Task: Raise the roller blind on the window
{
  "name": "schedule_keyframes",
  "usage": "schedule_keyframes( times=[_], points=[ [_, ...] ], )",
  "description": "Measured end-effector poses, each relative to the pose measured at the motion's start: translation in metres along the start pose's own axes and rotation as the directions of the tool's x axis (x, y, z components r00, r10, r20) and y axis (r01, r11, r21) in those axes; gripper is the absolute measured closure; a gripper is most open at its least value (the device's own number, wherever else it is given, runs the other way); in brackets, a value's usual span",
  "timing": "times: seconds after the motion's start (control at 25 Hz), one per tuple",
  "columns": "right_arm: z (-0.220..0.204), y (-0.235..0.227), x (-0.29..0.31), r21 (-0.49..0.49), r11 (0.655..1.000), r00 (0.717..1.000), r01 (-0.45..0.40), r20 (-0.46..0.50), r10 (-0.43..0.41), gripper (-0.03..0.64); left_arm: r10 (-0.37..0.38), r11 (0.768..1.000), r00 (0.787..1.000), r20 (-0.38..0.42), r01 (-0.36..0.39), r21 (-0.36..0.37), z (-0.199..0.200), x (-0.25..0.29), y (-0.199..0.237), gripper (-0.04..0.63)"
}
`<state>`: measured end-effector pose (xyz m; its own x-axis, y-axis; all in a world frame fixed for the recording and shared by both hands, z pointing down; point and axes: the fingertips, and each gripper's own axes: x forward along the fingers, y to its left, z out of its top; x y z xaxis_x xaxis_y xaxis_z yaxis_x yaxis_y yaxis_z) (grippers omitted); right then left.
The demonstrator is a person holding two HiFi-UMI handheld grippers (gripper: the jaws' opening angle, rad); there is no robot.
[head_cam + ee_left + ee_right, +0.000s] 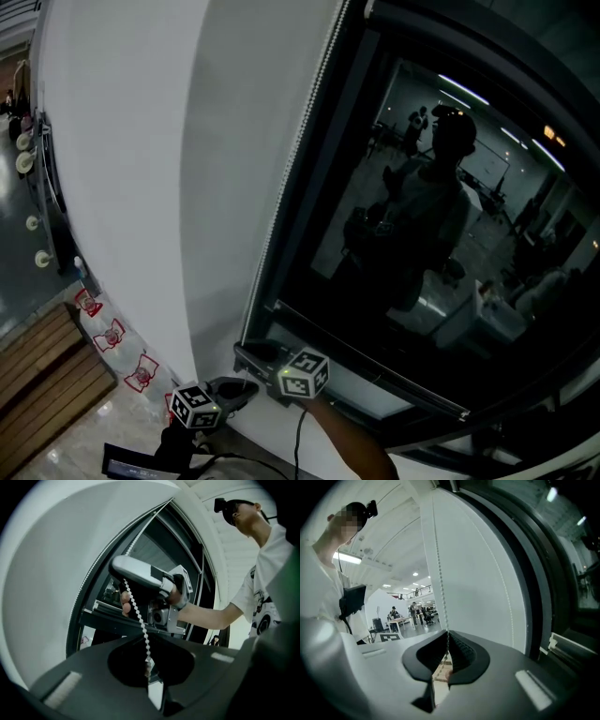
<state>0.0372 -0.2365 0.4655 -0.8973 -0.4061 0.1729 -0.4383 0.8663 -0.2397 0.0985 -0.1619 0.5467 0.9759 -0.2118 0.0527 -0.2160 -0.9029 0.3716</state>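
Left gripper (pixel 149 667) clenched on bead chain (pixel 138 617); right gripper (pixel 446 660) clenched on same chain, at 12 o'clock from left; chain climbs left edge of window (pixel 422 234) toward 1 o'clock, head view.

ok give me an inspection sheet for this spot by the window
surface: white wall, bare; pale floor below
job's things: chain runs beside the dark window; blind itself not seen
clutter: red-marked tags along the wall foot
grippers: left gripper and right gripper both shut on the chain
cables: one cable drops below the right gripper
surroundings: wood planks; people at desks far off
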Motion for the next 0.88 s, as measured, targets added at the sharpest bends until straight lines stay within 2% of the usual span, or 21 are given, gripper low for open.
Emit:
schedule_keyframes(
  times=[0.12,0.24,0.36,0.48,0.6,0.64,0.68,0.72,0.76,0.84,0.88],
  points=[
    [0.001,0.008,0.001,-0.008,1.000,1.000,-0.012,0.000,0.012,0.606,0.011,1.000,1.000,-0.001,-0.011,0.001,-0.001,0.000,0.001,0.597],
    [0.004,0.010,0.000,0.033,0.999,0.999,-0.013,0.040,0.011,0.604,0.016,1.000,1.000,0.003,-0.016,0.000,-0.001,-0.003,0.001,0.597],
    [0.006,0.004,-0.005,0.072,0.997,0.996,0.008,0.083,-0.014,0.604,0.058,0.998,0.998,-0.028,-0.058,-0.002,-0.009,-0.011,0.013,0.597],
    [0.007,-0.005,-0.011,0.078,0.996,0.993,0.041,0.105,-0.049,0.603,0.150,0.986,0.988,-0.041,-0.152,-0.061,-0.030,-0.028,0.041,0.597],
    [0.009,-0.010,-0.022,0.082,0.994,0.987,0.076,0.134,-0.086,0.601,0.251,0.958,0.967,-0.050,-0.255,-0.128,-0.052,-0.048,0.059,0.595],
    [0.010,-0.010,-0.026,0.086,0.992,0.984,0.090,0.147,-0.102,0.600,0.270,0.951,0.961,-0.067,-0.277,-0.138,-0.059,-0.054,0.061,0.521],
    [0.010,-0.010,-0.029,0.086,0.991,0.981,0.108,0.153,-0.120,0.600,0.286,0.944,0.954,-0.091,-0.296,-0.144,-0.067,-0.059,0.062,0.395],
    [0.007,-0.009,-0.031,0.078,0.989,0.980,0.126,0.147,-0.136,0.597,0.302,0.937,0.946,-0.115,-0.317,-0.146,-0.075,-0.064,0.062,0.358],
    [0.000,-0.006,-0.032,0.067,0.988,0.980,0.140,0.131,-0.148,0.586,0.320,0.930,0.938,-0.135,-0.338,-0.146,-0.081,-0.069,0.061,0.343],
    [-0.021,0.003,-0.034,0.069,0.986,0.981,0.153,0.109,-0.160,0.492,0.341,0.920,0.925,-0.166,-0.365,-0.141,-0.092,-0.076,0.056,0.337],
    [-0.031,0.008,-0.038,0.092,0.983,0.979,0.160,0.113,-0.170,0.479,0.342,0.920,0.922,-0.182,-0.368,-0.134,-0.097,-0.078,0.050,0.339]
  ],
)
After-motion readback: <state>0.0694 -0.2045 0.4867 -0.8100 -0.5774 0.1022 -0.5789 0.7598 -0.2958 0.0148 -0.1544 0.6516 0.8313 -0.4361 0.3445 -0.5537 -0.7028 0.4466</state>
